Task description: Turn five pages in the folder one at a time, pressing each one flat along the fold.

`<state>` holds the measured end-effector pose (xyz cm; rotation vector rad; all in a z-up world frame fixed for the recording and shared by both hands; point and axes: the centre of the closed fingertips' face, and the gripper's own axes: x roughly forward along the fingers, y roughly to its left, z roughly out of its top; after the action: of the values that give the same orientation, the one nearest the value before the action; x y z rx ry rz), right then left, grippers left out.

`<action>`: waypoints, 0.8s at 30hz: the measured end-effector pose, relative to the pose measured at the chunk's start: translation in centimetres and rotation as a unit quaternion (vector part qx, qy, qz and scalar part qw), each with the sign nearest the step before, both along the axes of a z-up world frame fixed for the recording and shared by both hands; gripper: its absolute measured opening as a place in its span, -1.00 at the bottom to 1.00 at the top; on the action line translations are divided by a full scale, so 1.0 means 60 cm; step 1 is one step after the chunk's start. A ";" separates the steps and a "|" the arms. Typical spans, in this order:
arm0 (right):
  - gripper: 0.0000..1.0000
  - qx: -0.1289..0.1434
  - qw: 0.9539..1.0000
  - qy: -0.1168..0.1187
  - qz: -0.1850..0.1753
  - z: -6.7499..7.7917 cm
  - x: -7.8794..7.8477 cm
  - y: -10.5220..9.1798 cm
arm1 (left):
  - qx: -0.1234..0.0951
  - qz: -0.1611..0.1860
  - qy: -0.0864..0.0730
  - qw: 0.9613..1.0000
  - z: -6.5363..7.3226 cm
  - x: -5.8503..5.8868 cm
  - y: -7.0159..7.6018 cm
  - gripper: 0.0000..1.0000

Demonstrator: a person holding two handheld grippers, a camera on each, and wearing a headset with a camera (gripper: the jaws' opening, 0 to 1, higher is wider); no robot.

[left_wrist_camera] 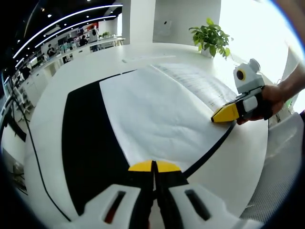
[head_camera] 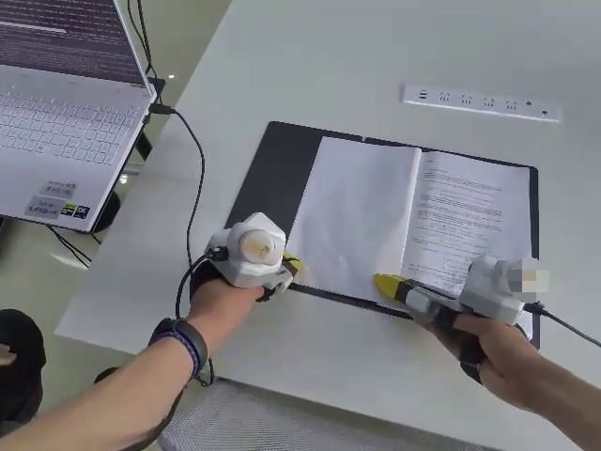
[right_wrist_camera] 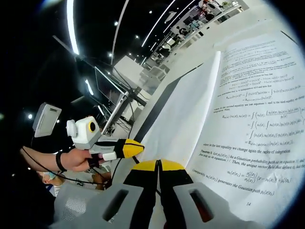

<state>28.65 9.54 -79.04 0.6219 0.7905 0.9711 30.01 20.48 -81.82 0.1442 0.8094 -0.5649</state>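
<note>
Head view: white table bears folder, laptop; left gripper, right gripper fingers closed together.

open black folder lies flat on the white tabletop. In it: blank white paper sheet left of the fold, printed white page right of it. long white power strip sits behind the folder, apart from it. open silver laptop is well left, with a thin black cable between the two. left gripper is at the blank sheet's near-left corner, right gripper at the near edge by the fold.
</note>
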 end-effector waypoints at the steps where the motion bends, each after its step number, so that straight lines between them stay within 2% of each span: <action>1: -1.00 0.000 1.000 0.001 0.000 -0.001 -0.003 -0.001 | 0.000 0.000 -0.001 1.000 0.000 0.000 0.000 -1.00; 13: -1.00 -0.003 1.000 0.004 0.010 -0.015 -0.023 -0.002 | 0.001 -0.004 -0.002 1.000 0.000 0.000 0.000 -1.00; 17: -1.00 -0.008 1.000 0.007 0.025 -0.021 -0.039 0.000 | 0.001 -0.002 -0.002 1.000 0.000 0.000 0.000 -1.00; 20: -1.00 -0.031 0.998 0.010 0.053 -0.039 -0.067 0.000 | 0.001 -0.003 -0.002 1.000 0.000 0.000 0.000 -1.00; 24: -1.00 -0.031 0.998 0.013 0.054 -0.039 -0.079 -0.002 | 0.001 -0.004 0.000 1.000 -0.001 -0.001 -0.001 -1.00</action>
<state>23.92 9.41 -81.41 0.5441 0.8807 1.0352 29.98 20.45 -81.85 0.1487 0.8089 -0.5716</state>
